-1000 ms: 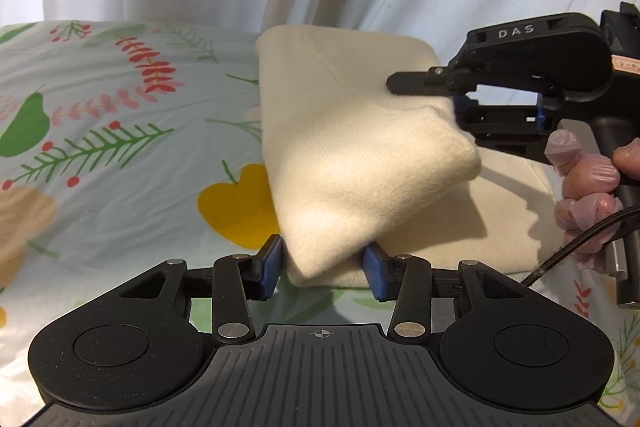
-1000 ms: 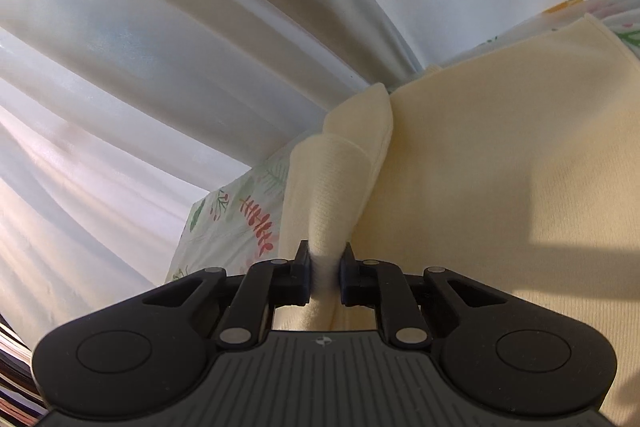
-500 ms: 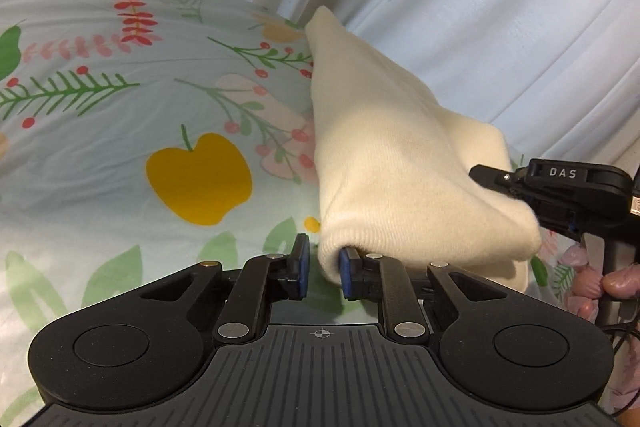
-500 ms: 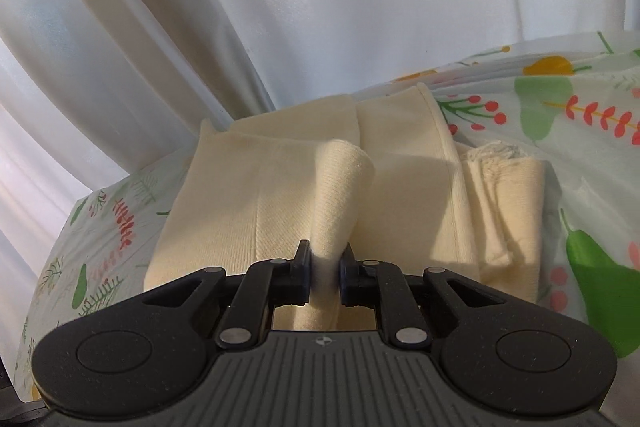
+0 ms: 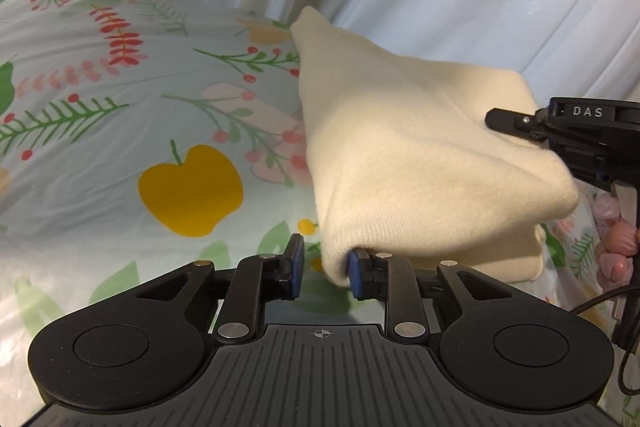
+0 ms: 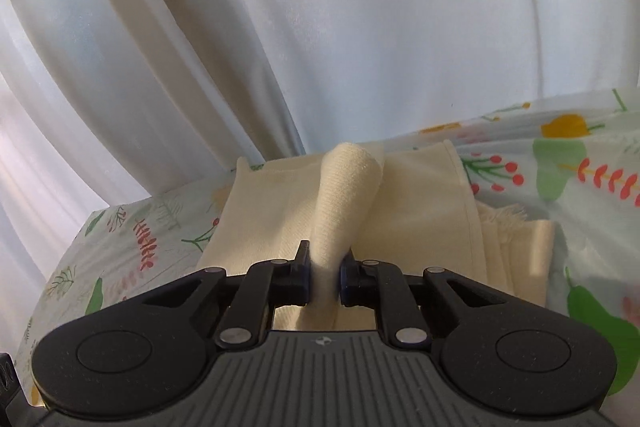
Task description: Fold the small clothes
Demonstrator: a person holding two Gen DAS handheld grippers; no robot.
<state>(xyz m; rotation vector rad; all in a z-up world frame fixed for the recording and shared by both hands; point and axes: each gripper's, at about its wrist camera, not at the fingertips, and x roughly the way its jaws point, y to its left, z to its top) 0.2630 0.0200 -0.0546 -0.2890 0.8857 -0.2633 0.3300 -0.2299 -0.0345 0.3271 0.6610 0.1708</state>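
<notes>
A cream knit garment (image 5: 408, 163) lies folded on the floral cloth (image 5: 120, 131), its near corner resting against my left gripper's right pad. My left gripper (image 5: 326, 267) is open, with a gap between the pads and the cloth corner touching only one. My right gripper (image 6: 324, 277) is shut on a pinched fold of the same cream garment (image 6: 344, 195), held raised above the flat layers. The right gripper also shows at the right edge of the left wrist view (image 5: 576, 135), at the garment's far corner.
White curtains (image 6: 320, 27) hang close behind the table. A second cream cloth with a frayed edge (image 6: 520, 247) lies to the right of the garment. A gloved hand (image 5: 616, 247) holds the right gripper's handle.
My left gripper has opened and let go of the garment's near corner. My right gripper stays shut on its fold and has lowered a little toward the table.
</notes>
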